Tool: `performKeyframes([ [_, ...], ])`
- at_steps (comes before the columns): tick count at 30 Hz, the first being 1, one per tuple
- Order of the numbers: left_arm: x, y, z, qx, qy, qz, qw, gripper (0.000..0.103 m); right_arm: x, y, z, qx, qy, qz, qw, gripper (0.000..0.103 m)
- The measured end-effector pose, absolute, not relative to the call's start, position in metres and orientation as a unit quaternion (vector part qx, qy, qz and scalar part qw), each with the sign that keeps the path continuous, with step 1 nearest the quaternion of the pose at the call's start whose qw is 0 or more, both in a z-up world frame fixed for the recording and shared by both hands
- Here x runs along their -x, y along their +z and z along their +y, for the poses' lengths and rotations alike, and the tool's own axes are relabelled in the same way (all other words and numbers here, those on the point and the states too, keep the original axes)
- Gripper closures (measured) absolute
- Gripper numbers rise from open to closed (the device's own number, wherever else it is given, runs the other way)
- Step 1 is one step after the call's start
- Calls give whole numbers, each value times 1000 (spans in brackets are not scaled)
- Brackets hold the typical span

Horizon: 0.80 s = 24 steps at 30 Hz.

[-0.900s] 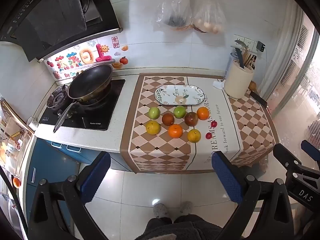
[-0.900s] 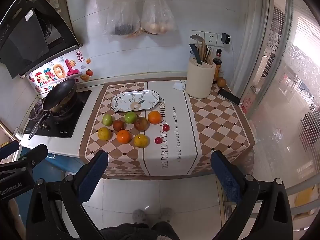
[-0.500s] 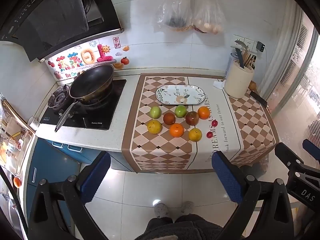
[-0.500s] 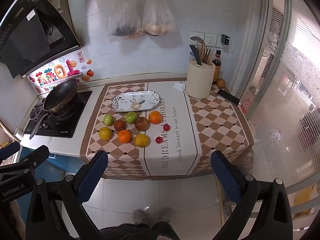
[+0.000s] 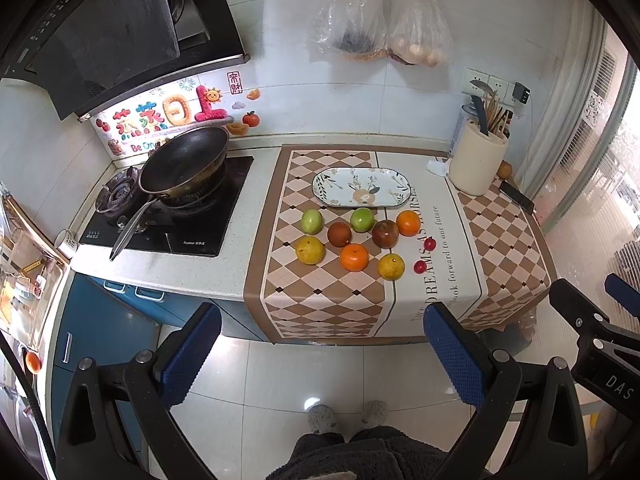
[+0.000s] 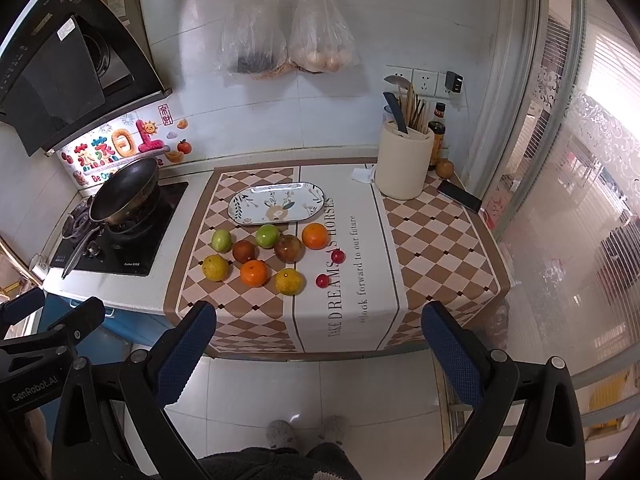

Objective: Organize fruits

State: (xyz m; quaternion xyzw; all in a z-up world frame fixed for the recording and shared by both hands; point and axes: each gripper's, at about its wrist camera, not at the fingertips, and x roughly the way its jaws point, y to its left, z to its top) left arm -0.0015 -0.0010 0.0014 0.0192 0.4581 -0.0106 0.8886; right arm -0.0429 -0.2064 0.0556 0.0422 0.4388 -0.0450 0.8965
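Several fruits lie on the checkered cloth: two green apples, two oranges, two yellow citrus, two dark red-brown fruits and two small red fruits. An empty oval patterned plate sits just behind them; it also shows in the right wrist view. My left gripper is open and empty, held above the floor, well short of the counter. My right gripper is also open and empty, equally far back.
A black wok sits on the stove at left. A cream utensil holder and a phone are at right. Two plastic bags hang on the wall. My slippered feet stand on the tiled floor.
Both grippers have drifted slightly toward the counter, so the fruits appear a little nearer. Nothing on the counter has moved.
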Motion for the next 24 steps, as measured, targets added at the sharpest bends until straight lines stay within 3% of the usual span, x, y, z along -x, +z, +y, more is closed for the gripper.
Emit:
performKeyframes([
  [24,2,-2,3,-18,-12,460,888,0,45,56,-205,-41,-45,438,897,0],
])
